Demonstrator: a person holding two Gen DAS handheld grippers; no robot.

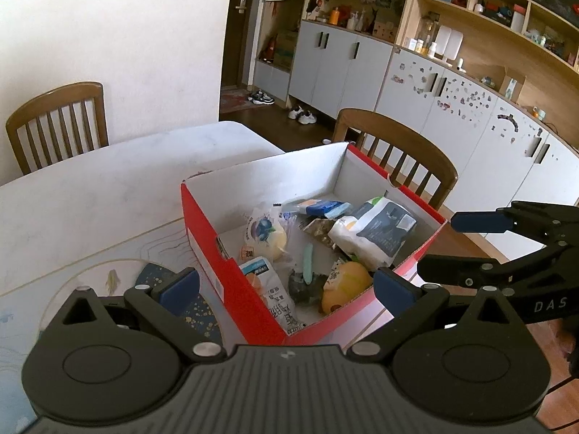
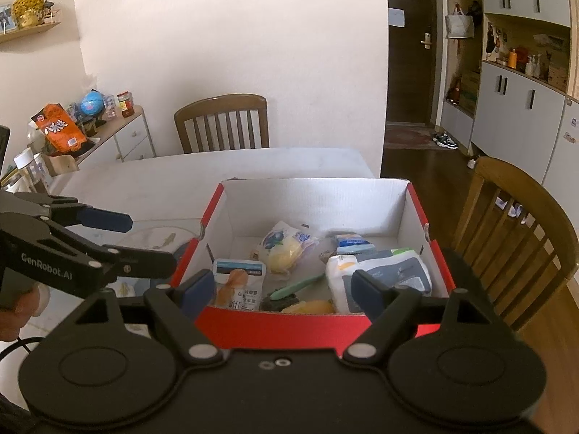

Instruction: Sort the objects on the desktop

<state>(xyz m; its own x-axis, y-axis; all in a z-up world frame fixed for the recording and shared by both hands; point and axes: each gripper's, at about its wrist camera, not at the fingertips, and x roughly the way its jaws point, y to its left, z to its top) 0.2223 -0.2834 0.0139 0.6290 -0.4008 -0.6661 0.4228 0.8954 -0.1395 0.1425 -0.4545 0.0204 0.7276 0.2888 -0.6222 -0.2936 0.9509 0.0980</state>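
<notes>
Evenly lit by soft daylight, faint shadows, slight haze on the wall point(image 2: 235, 36), strong fisheye bending at edges.

Two wooden chairs at the white bench point(image 2: 152, 181): one at the far end against the wall point(image 2: 221, 123), another on the right side point(image 2: 521, 238). Dark door point(image 2: 409, 54) with a white bag point(image 2: 459, 23) hanging beside it. Sneakers point(image 1: 302, 115) on the dark wood floor. Grey cabinets point(image 1: 336, 61) with stickers, open shelves above holding bottles. Side dresser point(image 2: 126, 137) with orange snack bag point(image 2: 59, 128), small globe point(image 2: 92, 103), red-lidded jar point(image 2: 125, 104).
</notes>
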